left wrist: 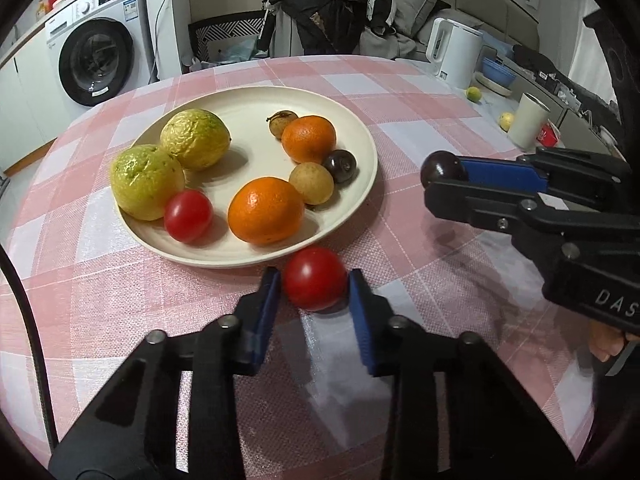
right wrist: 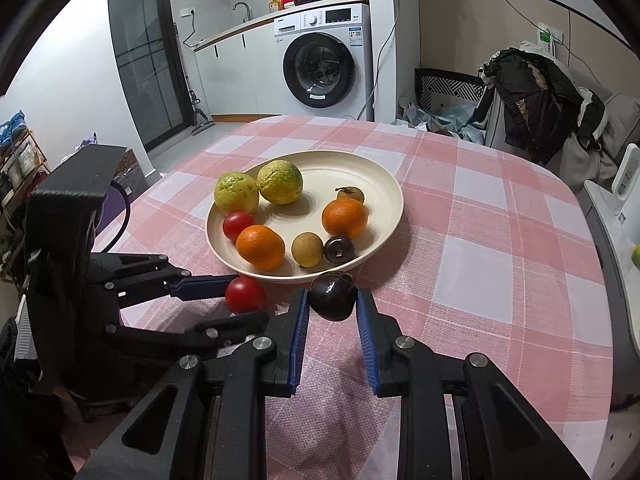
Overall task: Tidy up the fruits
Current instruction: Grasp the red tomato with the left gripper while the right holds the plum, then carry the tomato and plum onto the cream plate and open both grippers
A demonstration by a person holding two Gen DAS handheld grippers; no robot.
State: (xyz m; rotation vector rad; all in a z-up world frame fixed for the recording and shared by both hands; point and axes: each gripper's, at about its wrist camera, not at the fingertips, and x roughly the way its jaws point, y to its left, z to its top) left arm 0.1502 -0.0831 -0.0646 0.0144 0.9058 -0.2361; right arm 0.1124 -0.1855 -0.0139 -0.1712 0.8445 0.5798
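Jaws closed on small, light, soft-skinned fruit: left gripper (left wrist: 314, 286) holds a tomato (left wrist: 315, 279), right gripper (right wrist: 332, 300) a dark plum (right wrist: 333, 296), each pinched gently across its middle.

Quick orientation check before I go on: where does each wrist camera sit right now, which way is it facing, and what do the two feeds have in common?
Left wrist view: sits behind the left gripper, shut on a red tomato, facing the plate with the kettle beyond; the right gripper enters from the right.
Right wrist view: sits behind the right gripper, shut on a dark fruit, facing the plate and the washing machine; the left gripper reaches in from the left.
Shared: plate, checked tablecloth, both held fruits, washing machine.
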